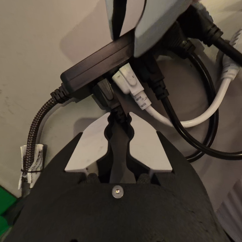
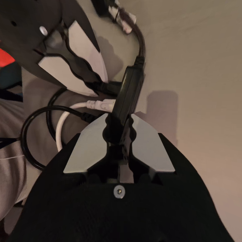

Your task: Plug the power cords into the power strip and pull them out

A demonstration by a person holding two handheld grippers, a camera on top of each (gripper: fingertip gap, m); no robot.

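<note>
The black power strip (image 1: pixel 94 65) is lifted off the pale table and tilted. My right gripper (image 2: pixel 118 116) is shut on its near end (image 2: pixel 129 91); its white fingers (image 1: pixel 150 26) show at the top of the left wrist view. Three plugs sit in the strip side by side: a black plug (image 1: pixel 103 91), a white plug (image 1: pixel 128 81) and another black plug (image 1: pixel 150 73). More black plugs sit farther right, partly hidden. My left gripper (image 1: pixel 119 115) is shut on the first black plug's cord, just behind the plug. It also shows in the right wrist view (image 2: pixel 97 87).
The strip's braided cable (image 1: pixel 35 124) curves down left with a paper tag (image 1: pixel 32 163) tied on it. Black and white cords (image 1: pixel 196 117) loop on the right. A green object (image 1: pixel 6 204) lies at the lower left. A red object (image 2: pixel 5 58) and grey cloth (image 2: pixel 7 144) lie to the left. Spacing between my two grippers at the tips: around 8 cm.
</note>
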